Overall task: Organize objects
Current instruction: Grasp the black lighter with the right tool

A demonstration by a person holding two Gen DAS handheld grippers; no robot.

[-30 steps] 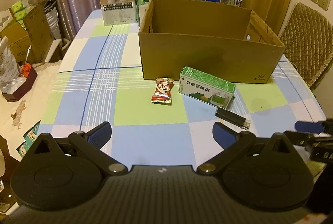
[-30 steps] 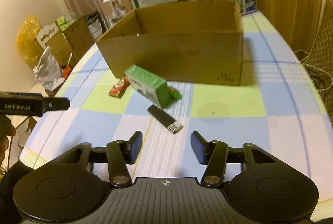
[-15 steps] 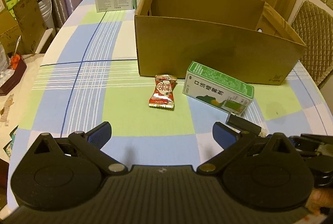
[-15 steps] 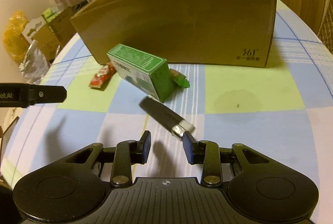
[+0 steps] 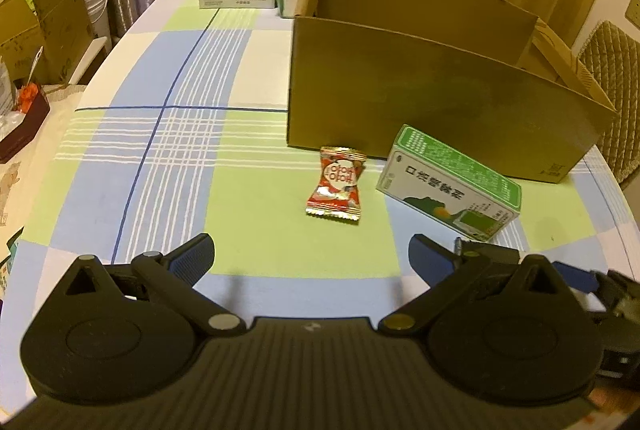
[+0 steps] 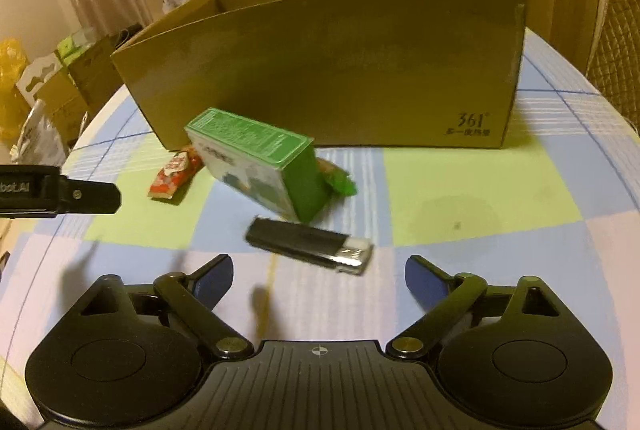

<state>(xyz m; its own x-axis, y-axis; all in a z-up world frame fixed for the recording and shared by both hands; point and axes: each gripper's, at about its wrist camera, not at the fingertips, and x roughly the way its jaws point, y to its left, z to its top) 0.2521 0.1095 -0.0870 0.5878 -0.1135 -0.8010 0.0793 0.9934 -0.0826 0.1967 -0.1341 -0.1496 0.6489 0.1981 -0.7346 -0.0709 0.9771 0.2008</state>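
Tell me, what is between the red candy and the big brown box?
Nothing: in the left wrist view only bare tablecloth separates the red candy from the cardboard box.

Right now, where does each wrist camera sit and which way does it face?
Left wrist: behind the open left gripper, facing the red candy and cardboard box; right gripper at right edge.
Right wrist: behind the open right gripper, facing the black lighter; left gripper at left edge.
Shared: candy, green carton, box.
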